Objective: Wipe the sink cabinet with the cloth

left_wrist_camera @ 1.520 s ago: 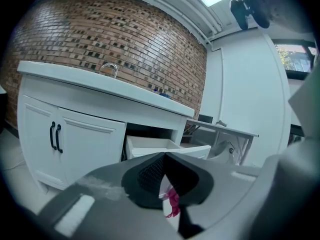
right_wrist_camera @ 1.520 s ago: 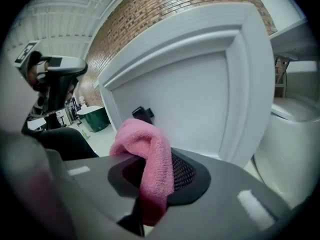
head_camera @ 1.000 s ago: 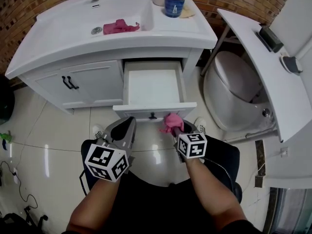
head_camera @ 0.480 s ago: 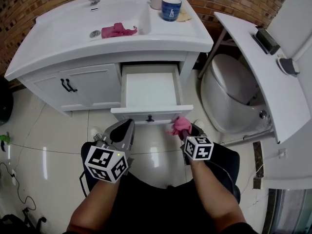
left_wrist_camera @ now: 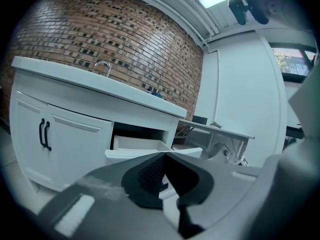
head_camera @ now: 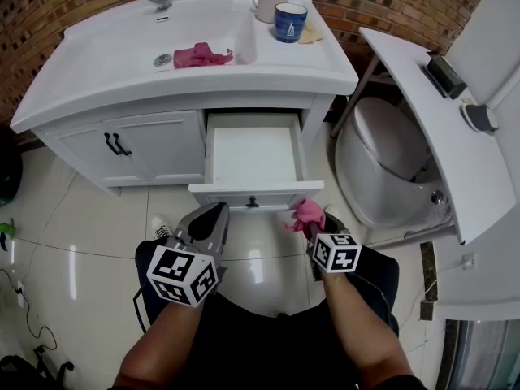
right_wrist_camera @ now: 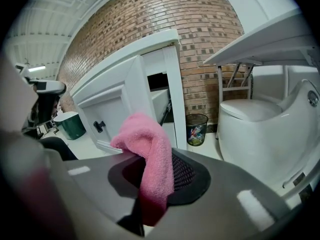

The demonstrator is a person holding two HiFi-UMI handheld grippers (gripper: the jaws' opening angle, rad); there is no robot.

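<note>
Your right tool [head_camera: 312, 224] is clamped on the pink cloth [head_camera: 305, 213] and hangs just in front of the open drawer [head_camera: 253, 154], at the right end of the drawer's front panel. As far as I can see, it does not touch the panel. The cloth stands up out of the jaws as a folded lump, so only a small part of it is free for wiping. Your left tool [head_camera: 213, 216] has its jaws together with nothing between them, and it hovers in front of the drawer toward its left end. The drawer belongs to the sink cabinet [head_camera: 150, 140], and the wiping seems not yet begun. To do this step well, I think you should bring the free lump of cloth against the drawer front, not the hard jaw tips. Press only lightly, because the drawer is pulled out and may slide inward under a push. Wipe along the panel in long strokes from one end to the other, and go around the small dark knob [head_camera: 253, 202] in the middle of the drawer front. A second pink cloth [head_camera: 201, 55] lies in the basin [head_camera: 122, 51], well behind the drawer; you do not need it.
</note>
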